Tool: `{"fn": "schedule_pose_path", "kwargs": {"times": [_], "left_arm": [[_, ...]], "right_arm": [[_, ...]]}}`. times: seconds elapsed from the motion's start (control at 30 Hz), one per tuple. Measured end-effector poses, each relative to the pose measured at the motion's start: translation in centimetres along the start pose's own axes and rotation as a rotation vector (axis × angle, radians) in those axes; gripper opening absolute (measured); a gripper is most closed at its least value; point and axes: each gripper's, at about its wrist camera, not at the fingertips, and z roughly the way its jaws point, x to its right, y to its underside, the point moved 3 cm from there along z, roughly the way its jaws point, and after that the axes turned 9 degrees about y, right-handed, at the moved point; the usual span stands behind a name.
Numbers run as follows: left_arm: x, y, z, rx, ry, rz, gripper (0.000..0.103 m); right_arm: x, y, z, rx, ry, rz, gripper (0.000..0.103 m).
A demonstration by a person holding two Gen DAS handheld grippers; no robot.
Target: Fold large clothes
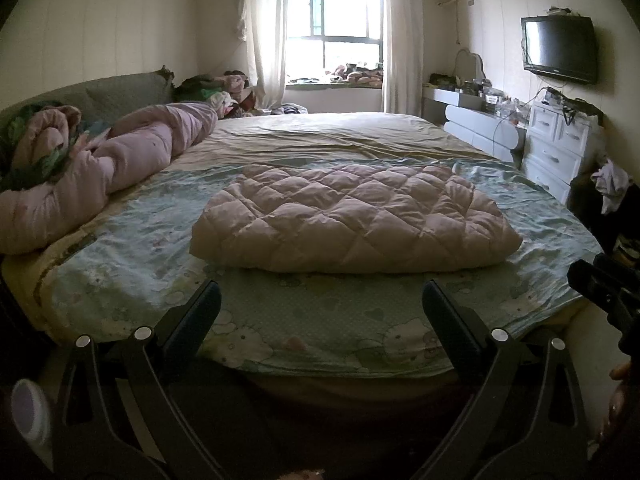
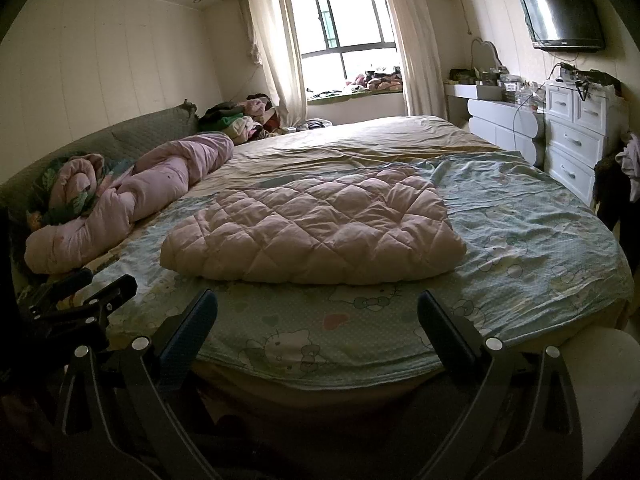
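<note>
Both spread wide, empty: left gripper [image 1: 322, 300], right gripper [image 2: 318, 308]. Quilted garment [image 1: 352, 216] at twelve o'clock, apparently folded. Risk: puffy layers springing apart, slipping from shallow pinch.

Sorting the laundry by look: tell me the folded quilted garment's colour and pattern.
The folded quilted garment is pale pink with diamond stitching, clearest in the right wrist view.
</note>
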Motion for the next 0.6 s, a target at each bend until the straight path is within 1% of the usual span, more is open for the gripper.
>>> {"fn": "schedule_pose_path", "kwargs": {"times": [0.17,0.2,0.27,0.3,0.4,0.43,0.53,0.57,0.6], "left_arm": [[0.05,0.02,-0.08,0.004,-0.003,0.007,0.095],[0.06,0.09,-0.13,0.01,-0.014,0.007,0.095],[0.18,0.3,-0.45,0.038,-0.064,0.015,0.095],[0.34,0.31,-0.5,0.041,-0.071,0.026,0.095],[0.68,0.35,-0.56,0.041,-0.062,0.047,0.095],[0.66,0.23,-0.51,0.036,-0.044,0.042,0.095],[-0.07,0.03,-0.2,0.004,0.004,-0.02,0.095],[-0.14,0.03,-0.25,0.009,0.007,-0.02,0.095],[-0.15,-0.06,-0.33,0.018,-0.011,-0.007,0.095]], "right_arm": [[-0.08,0.02,0.0,-0.001,-0.001,-0.001,0.099],[-0.09,0.06,0.03,-0.002,0.0,-0.001,0.099],[-0.12,0.07,-0.05,-0.003,0.001,-0.001,0.099],[-0.1,0.01,-0.01,-0.002,-0.001,-0.001,0.099],[-0.15,0.02,-0.03,-0.002,0.001,-0.001,0.099],[-0.14,0.03,-0.01,-0.001,-0.001,-0.001,0.099],[-0.19,0.0,-0.05,-0.001,0.0,-0.001,0.099],[-0.21,-0.01,-0.08,0.0,0.0,-0.002,0.099],[-0.19,0.04,-0.02,0.0,0.0,-0.002,0.099]]}}
